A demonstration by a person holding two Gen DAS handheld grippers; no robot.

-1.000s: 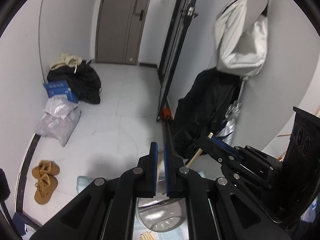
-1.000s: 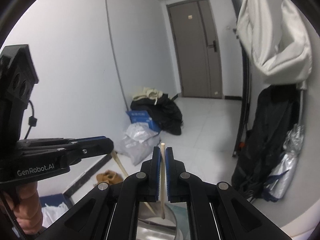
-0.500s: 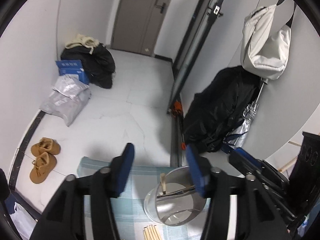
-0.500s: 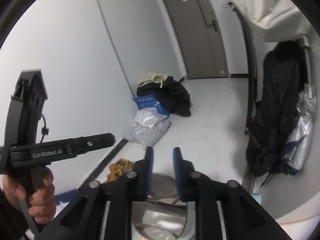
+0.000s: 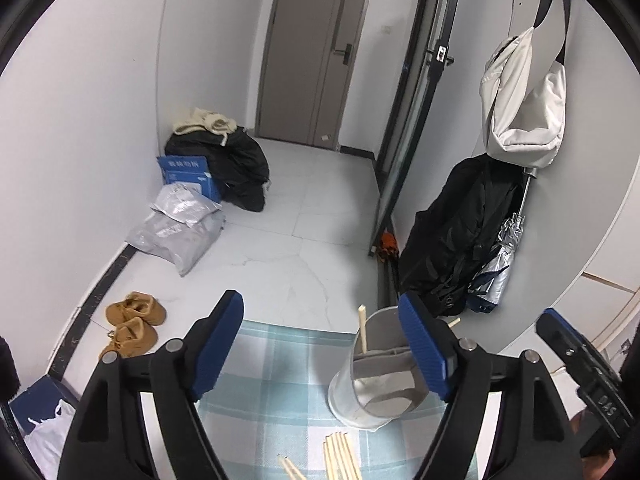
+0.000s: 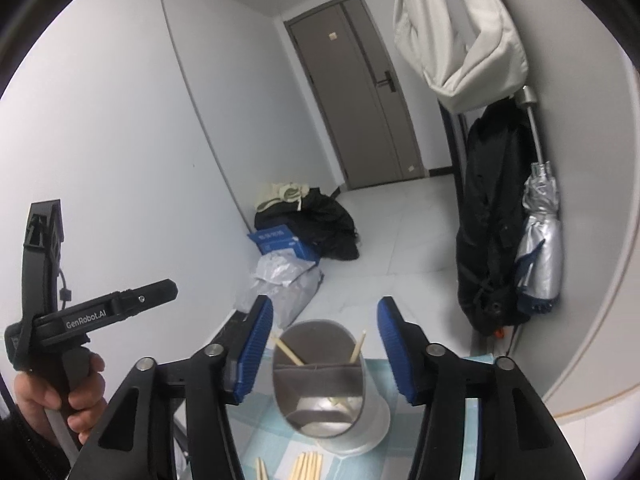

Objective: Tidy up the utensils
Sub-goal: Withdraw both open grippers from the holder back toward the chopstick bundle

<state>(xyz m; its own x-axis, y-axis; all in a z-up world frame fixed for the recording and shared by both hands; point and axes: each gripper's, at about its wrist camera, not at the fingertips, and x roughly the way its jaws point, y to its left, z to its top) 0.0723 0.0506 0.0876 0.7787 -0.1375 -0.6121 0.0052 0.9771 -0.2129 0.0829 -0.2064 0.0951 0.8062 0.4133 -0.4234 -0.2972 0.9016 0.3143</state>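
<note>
A round metal utensil holder (image 6: 324,384) with a divider stands on a blue checked cloth (image 5: 276,372); it also shows in the left wrist view (image 5: 368,384). Two wooden chopsticks (image 6: 289,353) lean inside it, one per side. Several more chopsticks (image 5: 340,456) lie loose on the cloth in front of the holder, also in the right wrist view (image 6: 308,466). My left gripper (image 5: 322,344) is open and empty, left of the holder. My right gripper (image 6: 326,350) is open and empty, above the holder, jaws either side of it.
The cloth-covered table ends just beyond the holder. Below are a white tiled floor, brown shoes (image 5: 134,320), grey bags (image 5: 180,228), a black coat and silver umbrella (image 6: 538,232) against the right wall, and a white bag (image 5: 520,92) hanging above.
Both grippers were shut on chopsticks a second ago; they have opened, leaving the chopsticks in the holder. Both grippers have pulled back and now open wider.
</note>
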